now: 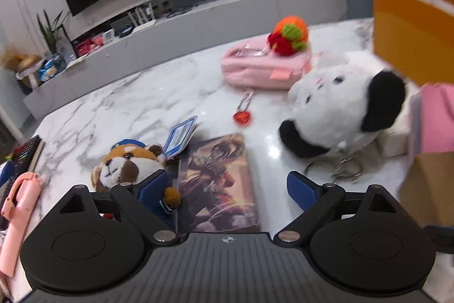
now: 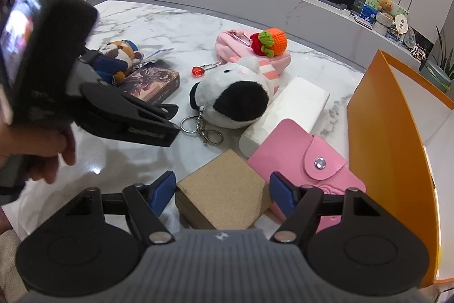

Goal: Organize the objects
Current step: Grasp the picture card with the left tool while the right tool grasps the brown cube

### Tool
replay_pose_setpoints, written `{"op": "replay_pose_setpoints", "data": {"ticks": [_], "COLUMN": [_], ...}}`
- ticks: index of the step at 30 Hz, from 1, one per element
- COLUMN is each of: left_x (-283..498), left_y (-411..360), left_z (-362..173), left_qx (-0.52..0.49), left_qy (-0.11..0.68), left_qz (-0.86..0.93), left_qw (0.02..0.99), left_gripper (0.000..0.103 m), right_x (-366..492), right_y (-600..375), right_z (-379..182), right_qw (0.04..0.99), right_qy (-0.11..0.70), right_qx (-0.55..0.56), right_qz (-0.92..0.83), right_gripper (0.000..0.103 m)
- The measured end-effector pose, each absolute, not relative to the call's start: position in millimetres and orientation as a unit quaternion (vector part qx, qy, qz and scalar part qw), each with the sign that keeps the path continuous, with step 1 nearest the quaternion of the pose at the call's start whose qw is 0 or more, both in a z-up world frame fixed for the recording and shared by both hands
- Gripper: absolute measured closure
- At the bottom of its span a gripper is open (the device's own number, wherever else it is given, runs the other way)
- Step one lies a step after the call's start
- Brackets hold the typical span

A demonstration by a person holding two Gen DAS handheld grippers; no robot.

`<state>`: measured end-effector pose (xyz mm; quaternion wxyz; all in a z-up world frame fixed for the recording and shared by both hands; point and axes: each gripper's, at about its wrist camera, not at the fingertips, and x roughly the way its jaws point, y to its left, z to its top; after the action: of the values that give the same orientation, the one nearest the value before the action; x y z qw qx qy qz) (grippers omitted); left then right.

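Both grippers gape wide, right gripper (image 2: pixel 221 190) straddling the cork box (image 2: pixel 224 195) (corner-on), left gripper (image 1: pixel 227 186) empty.

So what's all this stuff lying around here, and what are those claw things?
Panda plush: one, black-white, table centre.
Raccoon plush: one, brown-blue, beside card box.
Card box: one, dark printed, flat on the table.
Pink pouch: one, behind panda.
Crochet fruits: orange and red, on pouch.
Heart charm: one, red.
White box: one.
Cork box: one, tan.
Pink wallet: one.
Orange box: one, right.
Left gripper: open.
Right gripper: open, straddling the cork box.
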<state>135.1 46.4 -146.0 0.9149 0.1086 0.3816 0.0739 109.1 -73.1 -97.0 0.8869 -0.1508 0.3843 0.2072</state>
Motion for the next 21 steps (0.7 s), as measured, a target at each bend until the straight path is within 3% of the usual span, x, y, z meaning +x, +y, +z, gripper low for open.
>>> {"op": "replay_pose_setpoints", "data": {"ticks": [4, 8, 21], "left_x": [136.3, 132.5, 130.9], "left_y": [78.2, 85.3, 75.9], "left_z": [-145.9, -143.7, -144.0], "left_qx": [0.005, -0.003, -0.017], "left_qy": [0.402, 0.393, 0.392], "left_qz": [0.087, 0.054, 0.057], "left_qw": [0.912, 0.918, 0.918], "left_gripper": [0.000, 0.034, 0.037], "right_x": [110.6, 110.6, 106.5], "right_y": [-74.8, -75.0, -84.2], "right_z": [-97.2, -98.5, -99.3], "right_qw": [0.887, 0.889, 0.891], "right_qy": [0.383, 0.380, 0.378], "right_qx": [-0.147, -0.145, -0.144], "right_qz": [0.211, 0.212, 0.205], "right_gripper": [0.028, 0.027, 0.026]}}
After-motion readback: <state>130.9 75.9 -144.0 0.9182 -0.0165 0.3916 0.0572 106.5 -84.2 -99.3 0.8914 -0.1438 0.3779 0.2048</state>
